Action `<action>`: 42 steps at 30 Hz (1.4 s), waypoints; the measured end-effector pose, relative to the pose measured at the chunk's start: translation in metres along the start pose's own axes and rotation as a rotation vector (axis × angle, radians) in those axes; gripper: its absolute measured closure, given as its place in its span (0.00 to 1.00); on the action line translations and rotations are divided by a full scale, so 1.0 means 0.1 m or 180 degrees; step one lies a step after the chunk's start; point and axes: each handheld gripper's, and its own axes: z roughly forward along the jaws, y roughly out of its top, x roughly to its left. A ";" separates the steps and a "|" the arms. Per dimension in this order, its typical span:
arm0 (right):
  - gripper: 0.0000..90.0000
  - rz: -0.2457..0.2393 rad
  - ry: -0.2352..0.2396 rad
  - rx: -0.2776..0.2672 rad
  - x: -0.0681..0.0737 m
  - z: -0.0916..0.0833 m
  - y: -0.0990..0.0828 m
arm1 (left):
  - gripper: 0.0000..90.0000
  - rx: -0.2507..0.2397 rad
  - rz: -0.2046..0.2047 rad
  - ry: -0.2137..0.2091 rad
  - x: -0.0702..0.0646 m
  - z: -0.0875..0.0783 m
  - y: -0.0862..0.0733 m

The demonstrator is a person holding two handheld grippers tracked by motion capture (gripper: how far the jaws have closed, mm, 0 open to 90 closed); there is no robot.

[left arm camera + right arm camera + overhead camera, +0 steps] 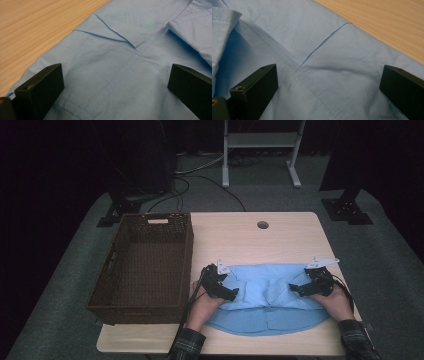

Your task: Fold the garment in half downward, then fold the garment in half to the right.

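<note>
Hovering over the light-blue cotton shirt [270,292] spread on the pale wooden table [280,232], the left gripper [233,295] and right gripper [292,289] both stand with jaws spread wide, gripping nothing. Mid-fold, I'd say; next, each must pinch a stitched seam (brown woven basket [142,265] waits left). No readable labels.

In the high view, the person's hands and the left tool [231,293] and right tool [296,289] cover parts of the light blue cotton shirt [267,292], and whether either tool touches the cloth is too small to tell. The gripper views cut the shirt off at every edge. The dark brown woven basket [142,265] perhaps hides the pale wooden counter's [280,235] left edge.
</note>
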 end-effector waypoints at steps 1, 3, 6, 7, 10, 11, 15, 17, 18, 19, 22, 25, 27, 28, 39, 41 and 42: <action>0.01 0.0010 0.0000 0.0000 0.00 0.00 0.00 | 0.00 -0.0003 -0.0004 0.0000 0.00 0.00 0.00; 0.01 0.0016 -0.0006 -0.0001 0.01 -0.01 -0.01 | 0.00 -0.0002 0.0001 -0.0003 0.00 0.00 0.00; 0.01 0.0024 -0.0009 0.0001 0.03 -0.02 -0.02 | 0.00 -0.0001 0.0005 -0.0008 0.00 0.00 0.00; 0.01 0.0024 -0.0010 0.0000 0.04 -0.03 -0.03 | 0.00 -0.0005 0.0004 -0.0011 -0.01 -0.01 -0.01; 0.01 0.0025 -0.0017 -0.0006 0.06 -0.04 -0.05 | 0.00 0.0001 0.0014 -0.0015 -0.02 -0.02 -0.02; 0.01 0.0030 -0.0017 -0.0006 0.07 -0.05 -0.05 | 0.00 -0.0004 0.0019 -0.0020 -0.03 -0.03 -0.03; 0.01 0.0026 -0.0014 -0.0006 0.13 -0.10 -0.10 | 0.00 -0.0004 0.0046 -0.0044 -0.08 -0.08 -0.07; 0.01 0.0011 -0.0006 -0.0006 0.17 -0.12 -0.13 | 0.00 -0.0006 0.0055 -0.0051 -0.11 -0.10 -0.09; 0.01 0.0012 0.0001 -0.0006 0.19 -0.14 -0.15 | 0.00 -0.0003 0.0068 -0.0054 -0.11 -0.11 -0.10; 0.01 0.0010 0.0001 -0.0008 0.21 -0.15 -0.16 | 0.00 -0.0010 0.0062 -0.0060 -0.13 -0.12 -0.11; 0.01 -0.0005 0.0009 -0.0007 0.27 -0.20 -0.20 | 0.00 -0.0003 0.0079 -0.0074 -0.16 -0.15 -0.14; 0.01 -0.0006 0.0014 -0.0006 0.34 -0.25 -0.25 | 0.00 -0.0009 0.0098 -0.0096 -0.22 -0.20 -0.18; 0.01 -0.0016 0.0017 -0.0006 0.39 -0.28 -0.29 | 0.00 -0.0007 0.0103 -0.0103 -0.25 -0.22 -0.21; 0.01 -0.0012 0.0021 -0.0003 0.41 -0.30 -0.31 | 0.00 -0.0006 0.0104 -0.0103 -0.26 -0.24 -0.22; 0.05 -0.0075 0.0084 -0.0046 0.49 -0.42 -0.36 | 0.00 -0.0011 0.0114 -0.0115 -0.33 -0.29 -0.27; 0.06 -0.0035 0.0161 -0.0131 0.49 -0.48 -0.33 | 0.00 -0.0011 0.0119 -0.0114 -0.33 -0.29 -0.27; 0.07 -0.0032 0.0198 -0.0181 0.49 -0.50 -0.31 | 0.00 -0.0008 0.0123 -0.0113 -0.33 -0.29 -0.27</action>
